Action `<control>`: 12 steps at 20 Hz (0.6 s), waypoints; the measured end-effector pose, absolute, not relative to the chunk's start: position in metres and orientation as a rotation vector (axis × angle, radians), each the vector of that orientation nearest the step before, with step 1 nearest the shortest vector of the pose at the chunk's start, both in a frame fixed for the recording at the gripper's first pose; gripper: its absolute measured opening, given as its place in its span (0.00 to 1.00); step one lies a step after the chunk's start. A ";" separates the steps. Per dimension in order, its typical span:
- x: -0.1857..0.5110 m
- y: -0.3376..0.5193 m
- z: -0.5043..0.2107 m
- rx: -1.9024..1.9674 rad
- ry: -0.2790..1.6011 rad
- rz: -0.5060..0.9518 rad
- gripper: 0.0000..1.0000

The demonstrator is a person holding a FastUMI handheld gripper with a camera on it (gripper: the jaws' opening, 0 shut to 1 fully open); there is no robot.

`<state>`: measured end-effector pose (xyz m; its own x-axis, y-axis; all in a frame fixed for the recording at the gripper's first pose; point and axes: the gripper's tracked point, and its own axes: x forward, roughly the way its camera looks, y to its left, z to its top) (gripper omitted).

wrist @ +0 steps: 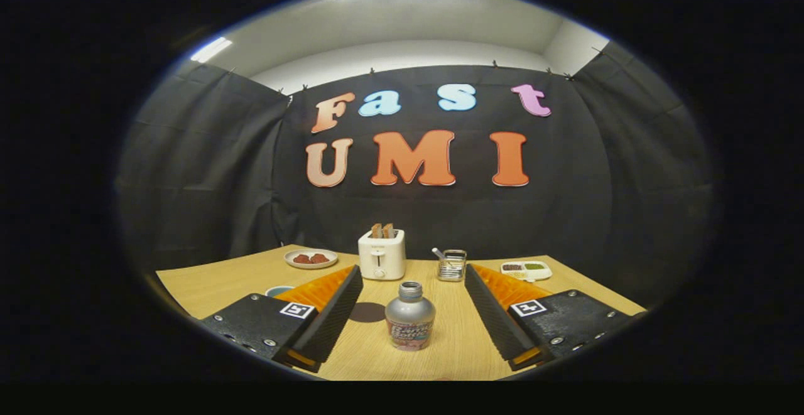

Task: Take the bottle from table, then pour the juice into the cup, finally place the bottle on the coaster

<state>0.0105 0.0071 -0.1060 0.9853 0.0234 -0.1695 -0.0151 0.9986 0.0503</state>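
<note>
The first step is in hand: the claw stands wide open and empty, the uncapped silver bottle upright on the bench between its fingers at 12 o'clock, so it likely needs to advance and close on it.

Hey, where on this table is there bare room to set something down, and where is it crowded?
Bare wood lies ahead of the bottle, up to the toaster and glass jar. The back row is crowded: plate, toaster, jar, small tray. The open gripper flanks the bottle; the dark coaster sits beside it.
</note>
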 end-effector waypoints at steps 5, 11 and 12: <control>0.015 0.010 -0.139 0.058 0.227 0.027 0.97; 0.021 0.011 -0.181 0.080 0.309 0.019 0.98; 0.023 0.010 -0.187 0.089 0.320 0.017 0.98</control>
<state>0.0226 0.0101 -0.1875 0.9492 0.0313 -0.3131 -0.0030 0.9959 0.0905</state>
